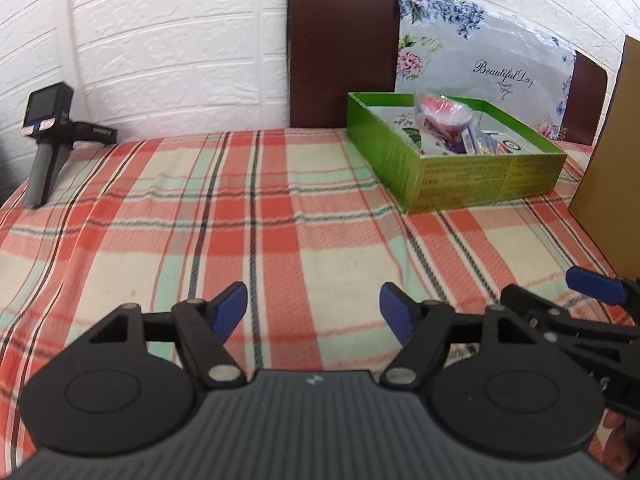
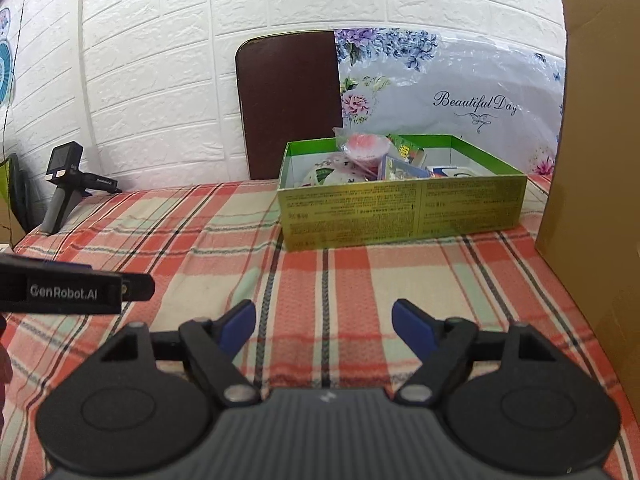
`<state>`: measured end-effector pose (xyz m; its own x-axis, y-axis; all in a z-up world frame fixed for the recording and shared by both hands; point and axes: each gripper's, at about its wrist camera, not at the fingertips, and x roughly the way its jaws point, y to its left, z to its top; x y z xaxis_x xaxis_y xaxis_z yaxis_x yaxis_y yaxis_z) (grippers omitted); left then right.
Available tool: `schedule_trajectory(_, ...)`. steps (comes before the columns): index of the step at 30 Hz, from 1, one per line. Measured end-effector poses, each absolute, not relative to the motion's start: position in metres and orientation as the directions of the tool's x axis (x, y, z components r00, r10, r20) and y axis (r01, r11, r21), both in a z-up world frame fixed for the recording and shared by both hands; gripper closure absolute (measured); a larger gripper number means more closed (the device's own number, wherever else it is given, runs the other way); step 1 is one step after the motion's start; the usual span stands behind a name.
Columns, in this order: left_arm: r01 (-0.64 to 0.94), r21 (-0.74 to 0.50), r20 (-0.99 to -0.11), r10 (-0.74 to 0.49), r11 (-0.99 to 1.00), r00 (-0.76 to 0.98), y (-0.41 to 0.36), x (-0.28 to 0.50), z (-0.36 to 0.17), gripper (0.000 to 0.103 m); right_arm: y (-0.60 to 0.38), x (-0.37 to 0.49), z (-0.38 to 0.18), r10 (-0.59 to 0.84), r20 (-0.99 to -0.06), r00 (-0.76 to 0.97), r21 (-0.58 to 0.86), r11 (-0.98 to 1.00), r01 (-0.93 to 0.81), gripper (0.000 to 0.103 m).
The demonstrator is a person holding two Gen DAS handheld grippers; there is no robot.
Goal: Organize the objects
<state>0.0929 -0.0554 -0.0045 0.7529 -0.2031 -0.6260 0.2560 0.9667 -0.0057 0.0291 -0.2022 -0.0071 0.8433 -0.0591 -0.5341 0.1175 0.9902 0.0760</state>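
The left gripper (image 1: 313, 312), a black two-finger tool with blue pads, is being held above a red, cream and mint plaid cloth (image 1: 280, 208) with its jaws spread apart and nothing between them. The right gripper (image 2: 323, 328), built the same way, is likewise being held with its jaws spread and empty over the same cloth. In the left wrist view the right gripper's blue-tipped finger is being shown at about 3 o'clock, just beside the left one. A green open-topped cardboard box (image 1: 472, 178) is being seen at about 1 o'clock in the left wrist view and at about 12 o'clock in the right wrist view (image 2: 404, 208), well apart from both grippers; a pink plastic bowl (image 2: 362, 146) and several colourful packets, too small to be told apart, are lying inside it. A tall brown cardboard panel (image 2: 596, 160) is standing just beside the box at 3 o'clock. A dark brown padded headboard (image 1: 340, 52), partly covered by a floral plastic sheet (image 1: 480, 64), is leaning against a white brick-textured wall (image 1: 180, 40) at 12 o'clock. A small black camera on a grey tripod (image 1: 46, 140) is standing at 10 o'clock, on the cloth's far corner.
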Motion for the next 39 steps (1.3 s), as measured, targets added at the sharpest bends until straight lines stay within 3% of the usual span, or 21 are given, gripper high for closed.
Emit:
schedule_trajectory(8,0.24,0.005,-0.675,-0.174,0.971,0.717,-0.044,0.075,-0.02,0.026,-0.185,0.01,-0.003,-0.06,-0.518,0.853,0.076,0.99,0.115,0.004)
schedule_trajectory(13,0.219,0.033,-0.657,-0.144,0.975,0.74,-0.042,0.067,-0.016,0.011,-0.182,0.007,0.005,-0.063,-0.509,0.859,0.074,0.99,0.117,0.0)
schedule_trajectory(22,0.223,0.072,-0.646,-0.124,0.972,0.753,-0.046,0.061,-0.012,0.0,-0.186,0.002,0.012,-0.052,-0.517,0.855,0.123,0.983,0.134,0.0)
schedule_trajectory(39,0.229,0.126,-0.636,-0.099,0.965,0.765,-0.055,0.053,-0.009,0.0,-0.187,0.001,0.013,-0.068,-0.517,0.853,0.119,0.981,0.151,0.0)
